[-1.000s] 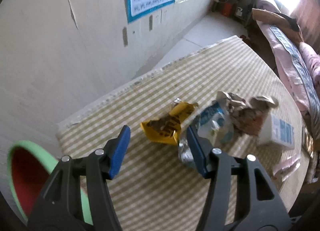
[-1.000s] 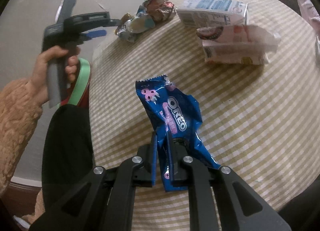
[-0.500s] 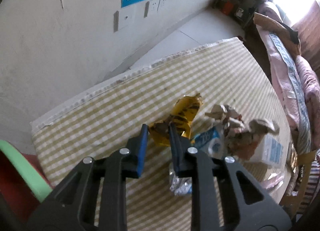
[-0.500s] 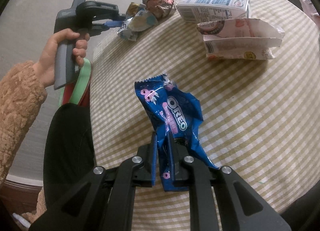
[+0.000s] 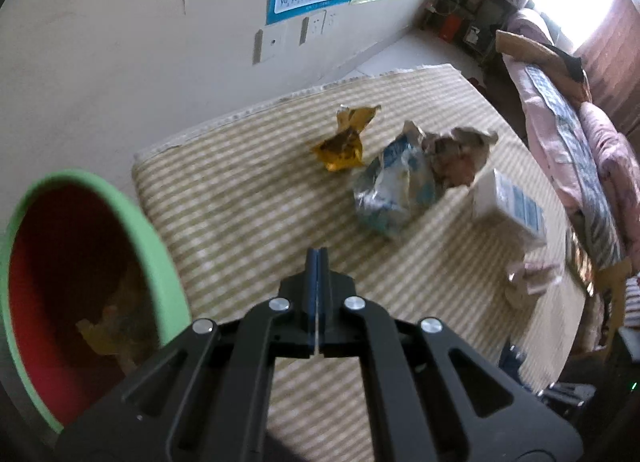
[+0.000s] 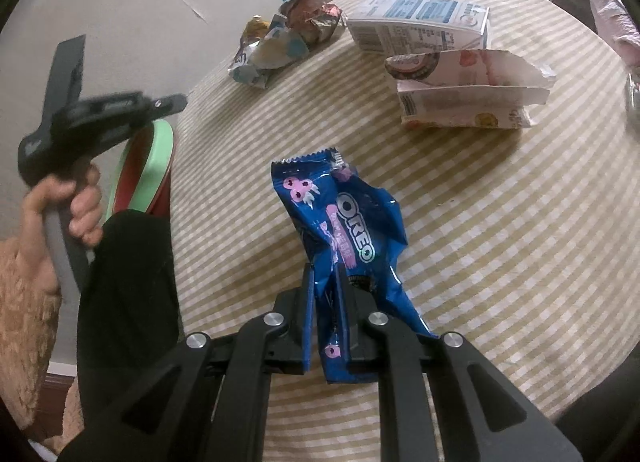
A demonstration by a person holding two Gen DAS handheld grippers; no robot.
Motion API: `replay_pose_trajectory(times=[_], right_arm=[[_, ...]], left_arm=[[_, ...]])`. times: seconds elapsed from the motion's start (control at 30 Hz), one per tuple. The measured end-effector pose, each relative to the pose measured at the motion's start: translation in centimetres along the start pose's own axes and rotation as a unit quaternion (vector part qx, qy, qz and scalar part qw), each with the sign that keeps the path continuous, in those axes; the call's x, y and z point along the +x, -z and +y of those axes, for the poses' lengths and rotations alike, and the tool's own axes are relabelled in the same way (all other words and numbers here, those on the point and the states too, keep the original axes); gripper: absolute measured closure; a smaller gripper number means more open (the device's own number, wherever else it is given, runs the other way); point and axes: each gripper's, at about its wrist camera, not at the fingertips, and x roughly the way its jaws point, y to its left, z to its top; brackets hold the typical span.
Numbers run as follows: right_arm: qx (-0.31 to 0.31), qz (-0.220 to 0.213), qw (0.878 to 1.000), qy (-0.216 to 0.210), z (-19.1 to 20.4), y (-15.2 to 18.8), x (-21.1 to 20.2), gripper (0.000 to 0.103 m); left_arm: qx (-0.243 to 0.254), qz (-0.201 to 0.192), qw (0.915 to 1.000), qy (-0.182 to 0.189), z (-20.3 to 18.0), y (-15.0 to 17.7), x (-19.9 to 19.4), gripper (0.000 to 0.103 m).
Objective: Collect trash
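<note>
Our checked surface (image 5: 248,197) carries the litter, with the green-rimmed bin (image 5: 160,246) just beside its edge. A white carton (image 6: 420,21) and a torn pink carton (image 6: 468,93) lie at the far side, near a crumpled silver-blue wrapper (image 5: 396,189). Our right gripper (image 6: 326,294) stays clamped on the blue Oreo wrapper (image 6: 344,213), which rests on the cloth. The yellow wrapper (image 5: 344,141) lies where it was, but our left gripper (image 5: 317,262), closing around it half a second ago, has pulled back with its jaws pressed together on nothing. We judge that grab missed, so the yellow piece needs another try.
</note>
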Motion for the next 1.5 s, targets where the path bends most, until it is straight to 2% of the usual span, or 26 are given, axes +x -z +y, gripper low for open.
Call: replay_pose_trajectory(times=[0.07, 0.13, 0.2, 0.23, 0.33, 0.47, 0.6, 0.83, 0.97, 1.1, 1.2, 1.3, 1.37, 1.43, 1.5], right_arm=[[-0.004, 0.000, 1.000, 0.004, 0.1, 0.0, 0.0, 0.091], [-0.006, -0.001, 1.000, 0.007, 0.2, 0.1, -0.1, 0.091], [-0.006, -0.002, 1.000, 0.008, 0.3, 0.1, -0.1, 0.091], [-0.005, -0.001, 1.000, 0.008, 0.3, 0.1, 0.0, 0.091], [-0.004, 0.001, 1.000, 0.005, 0.3, 0.1, 0.1, 0.091], [0.002, 0.006, 1.000, -0.005, 0.1, 0.0, 0.4, 0.091], [0.012, 0.010, 1.000, -0.017, -0.4, -0.2, 0.5, 0.091], [0.023, 0.013, 0.999, -0.039, -0.7, -0.3, 0.5, 0.091], [0.026, 0.014, 0.999, -0.044, -0.9, -0.2, 0.5, 0.091], [0.024, 0.014, 0.999, -0.041, -0.9, -0.3, 0.5, 0.091], [0.022, 0.012, 0.999, -0.037, -0.7, -0.3, 0.5, 0.091], [0.021, 0.010, 0.999, -0.030, -0.6, -0.2, 0.5, 0.091], [0.020, 0.008, 0.999, -0.024, -0.5, -0.2, 0.5, 0.090], [0.017, 0.008, 1.000, -0.019, -0.3, -0.1, 0.5, 0.089], [0.010, 0.009, 1.000, -0.011, -0.1, 0.0, 0.5, 0.087]], left_arm=[[-0.005, -0.004, 1.0000, -0.001, 0.2, -0.1, -0.2, 0.101], [-0.024, -0.006, 0.9997, 0.008, 0.7, -0.8, -0.1, 0.094], [-0.044, -0.013, 0.9989, 0.012, 1.1, -1.8, 0.2, 0.070], [-0.049, -0.017, 0.9985, 0.014, 1.0, -2.3, 0.4, 0.069], [-0.044, -0.022, 0.9987, 0.013, 0.4, -4.2, 1.4, 0.069], [-0.009, -0.015, 0.9998, 0.012, -1.6, -7.2, 3.7, 0.069], [-0.012, -0.017, 0.9997, 0.011, -2.5, -9.1, 5.5, 0.069], [-0.012, 0.020, 0.9995, -0.021, -3.3, -10.2, 9.3, 0.069], [-0.036, 0.023, 0.9989, -0.018, -2.3, -9.8, 9.5, 0.086], [-0.016, 0.000, 0.9997, -0.021, -2.0, -8.8, 7.5, 0.091], [-0.025, -0.018, 0.9992, -0.026, -1.4, -7.7, 4.9, 0.091], [-0.043, -0.039, 0.9982, -0.014, -0.6, -5.1, 1.1, 0.091], [-0.037, -0.048, 0.9982, -0.006, -0.9, -2.9, -1.1, 0.091], [-0.026, -0.044, 0.9987, 0.002, -1.6, -0.7, -2.5, 0.091], [-0.015, -0.023, 0.9995, 0.013, -2.4, 2.3, -3.3, 0.091]])
